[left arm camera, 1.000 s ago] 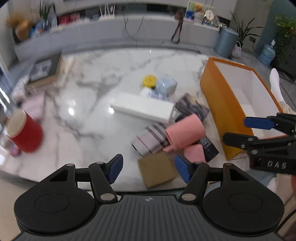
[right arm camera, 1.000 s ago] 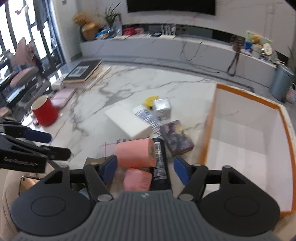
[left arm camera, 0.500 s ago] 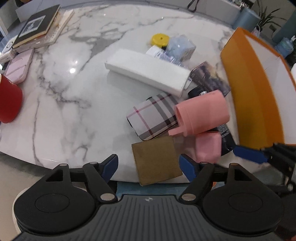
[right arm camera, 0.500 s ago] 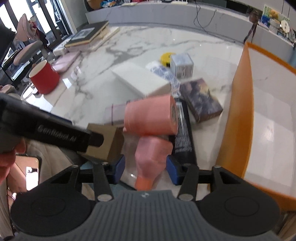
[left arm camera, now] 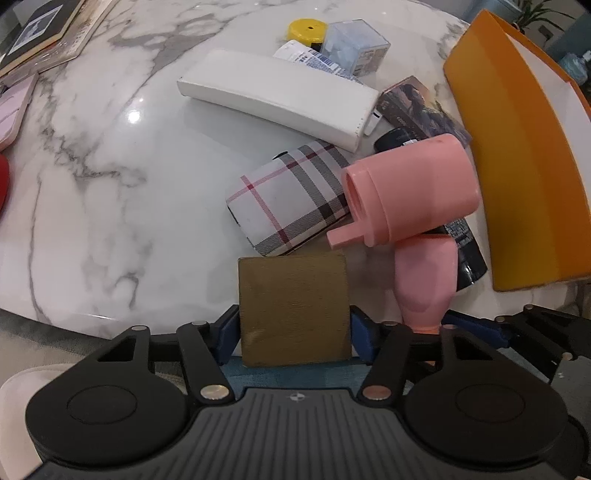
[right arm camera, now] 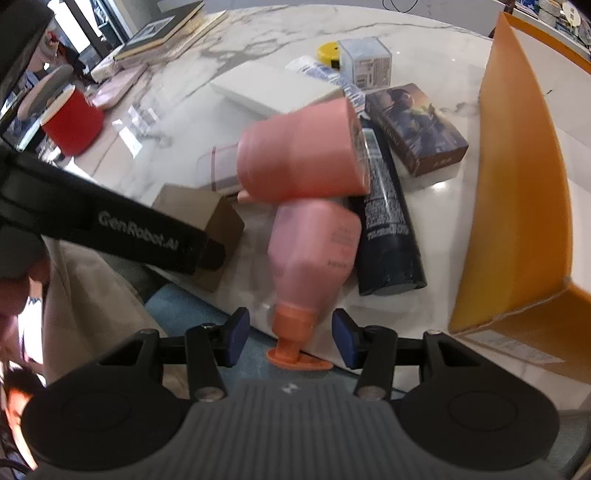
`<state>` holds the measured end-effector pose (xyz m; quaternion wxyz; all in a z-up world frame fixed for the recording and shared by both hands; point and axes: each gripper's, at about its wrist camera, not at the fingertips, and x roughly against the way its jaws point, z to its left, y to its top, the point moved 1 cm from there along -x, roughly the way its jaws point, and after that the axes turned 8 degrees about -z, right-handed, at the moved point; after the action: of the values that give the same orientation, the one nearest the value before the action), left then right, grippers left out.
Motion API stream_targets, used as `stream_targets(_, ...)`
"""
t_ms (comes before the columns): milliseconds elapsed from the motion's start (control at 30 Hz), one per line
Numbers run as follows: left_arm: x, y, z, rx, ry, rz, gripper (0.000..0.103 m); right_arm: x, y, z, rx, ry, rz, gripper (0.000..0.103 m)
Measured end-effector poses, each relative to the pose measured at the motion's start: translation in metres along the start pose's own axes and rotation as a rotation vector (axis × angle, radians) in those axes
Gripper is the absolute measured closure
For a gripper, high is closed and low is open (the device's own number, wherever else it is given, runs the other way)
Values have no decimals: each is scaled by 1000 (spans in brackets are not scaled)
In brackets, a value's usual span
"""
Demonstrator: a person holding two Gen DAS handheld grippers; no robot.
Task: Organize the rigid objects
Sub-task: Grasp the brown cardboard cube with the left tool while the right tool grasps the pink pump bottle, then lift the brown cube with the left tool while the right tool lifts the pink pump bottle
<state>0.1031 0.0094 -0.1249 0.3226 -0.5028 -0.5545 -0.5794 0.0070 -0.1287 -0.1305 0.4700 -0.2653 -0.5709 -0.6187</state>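
Note:
My left gripper [left arm camera: 294, 338] has its blue pads against both sides of a brown square box [left arm camera: 293, 308] at the table's near edge; the box also shows in the right wrist view [right arm camera: 207, 218]. My right gripper [right arm camera: 290, 338] is open around the orange neck of a pink bottle [right arm camera: 314, 247] that lies on the table; its pads stand apart from the neck. A large pink cylinder [right arm camera: 303, 155] lies across the bottle and a black tube [right arm camera: 388, 221]. The open orange box [right arm camera: 517, 177] stands to the right.
A plaid case [left arm camera: 291, 195], a long white case [left arm camera: 277, 92], a picture box [right arm camera: 413, 125], a clear cube box [right arm camera: 365, 62], a yellow disc [left arm camera: 306, 29] and a white tube lie behind. A red mug [right arm camera: 70, 122] and books [right arm camera: 162, 29] are at the left.
Both grippers moved forward and down to the table's near edge. The left jaws narrowed onto the brown box. The right jaws narrowed and now flank the pink bottle's neck.

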Motion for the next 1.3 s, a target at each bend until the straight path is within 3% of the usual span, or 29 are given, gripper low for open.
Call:
stream_targets(200, 4, -2, 6, 5, 6, -15, 34, 0, -13, -2, 17, -8, 18, 52)
stream_targets(333, 10, -5, 6, 9, 3, -31, 35, -2, -18, 16, 133, -40, -24, 53)
stream_targets(400, 15, -6, 6, 4, -1, -42, 35, -2, -23, 26, 212, -70, -43, 70)
stream_targets(433, 17, -7, 6, 4, -5, -49, 36, -2, -24, 29, 237, -88, -48, 71)
stream_targets(567, 18, -8, 6, 5, -10, -68, 36, 9, -15, 15, 158, -60, -47, 75)
stream_targets(867, 27, -5, 7, -15, -26, -119, 36, 53, 33, 9, 113, -19, -198, 78)
stream_targets(967, 28, -2, 8, -18, -28, -131, 36, 56, 48, 10, 105, -27, -240, 87)
stream_targets(1033, 27, -1, 9, -15, -36, -137, 36, 52, 58, 6, 88, -30, -251, 103)
stream_targets(1233, 20, 0, 5, -21, -62, -134, 36, 43, 70, -14, 31, -50, -247, 102)
stream_targets(1300, 17, -1, 1, -36, -64, -125, 36, 50, 65, -17, 32, -46, -262, 97)
